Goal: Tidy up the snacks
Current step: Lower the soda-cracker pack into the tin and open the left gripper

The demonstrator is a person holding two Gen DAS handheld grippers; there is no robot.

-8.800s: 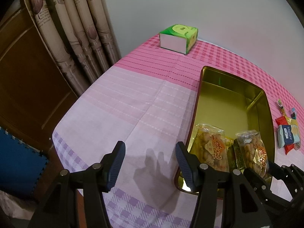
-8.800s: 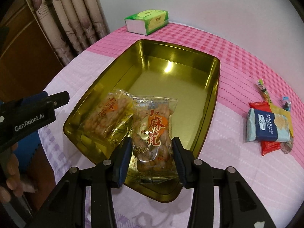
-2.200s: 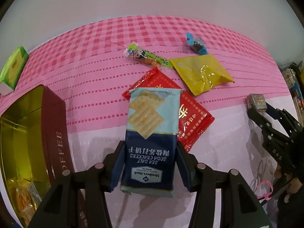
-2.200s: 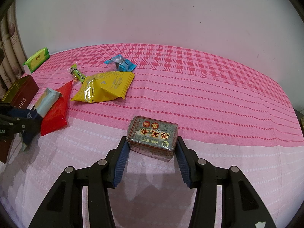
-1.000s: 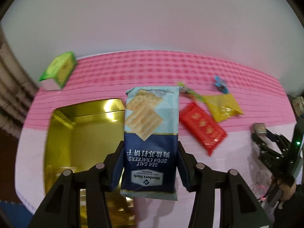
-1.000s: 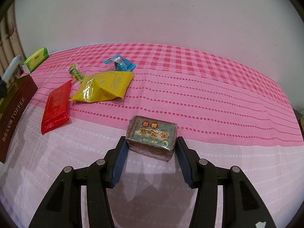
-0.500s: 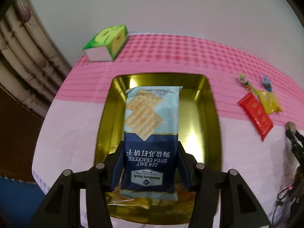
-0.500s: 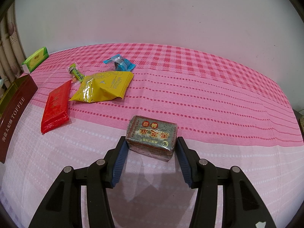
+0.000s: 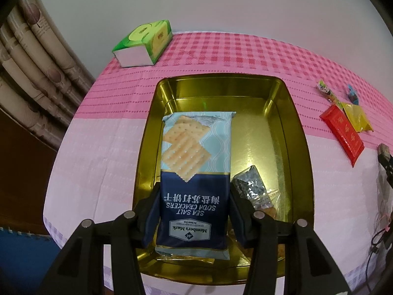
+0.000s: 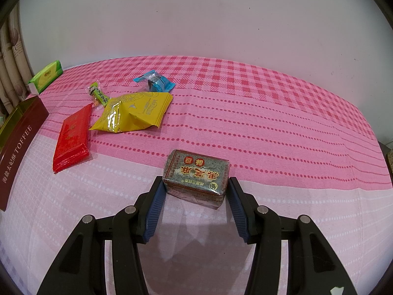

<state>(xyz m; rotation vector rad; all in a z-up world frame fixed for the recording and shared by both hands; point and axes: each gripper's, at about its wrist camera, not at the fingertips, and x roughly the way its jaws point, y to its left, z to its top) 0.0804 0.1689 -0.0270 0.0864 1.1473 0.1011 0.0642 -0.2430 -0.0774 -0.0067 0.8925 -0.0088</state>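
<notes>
Over glossy gold tin (image 9: 298, 132): flat foil cracker pack (image 9: 195, 172) clamped; ribbed fingers (image 9: 150, 217)

A pink checked tablecloth (image 10: 245, 78) is being shown; beside the gold tin (image 9: 298, 132) on it, a red packet (image 10: 71, 137), yellow packet (image 10: 132, 113) and blue sweet (image 10: 157, 83) are being displayed.

This looks like a room in a home. A table has a pink checked cloth (image 10: 245, 113) on it. Patterned curtains (image 9: 32, 73) hang by a plain wall, and a green tissue box (image 9: 143, 43) sits near the snacks.
</notes>
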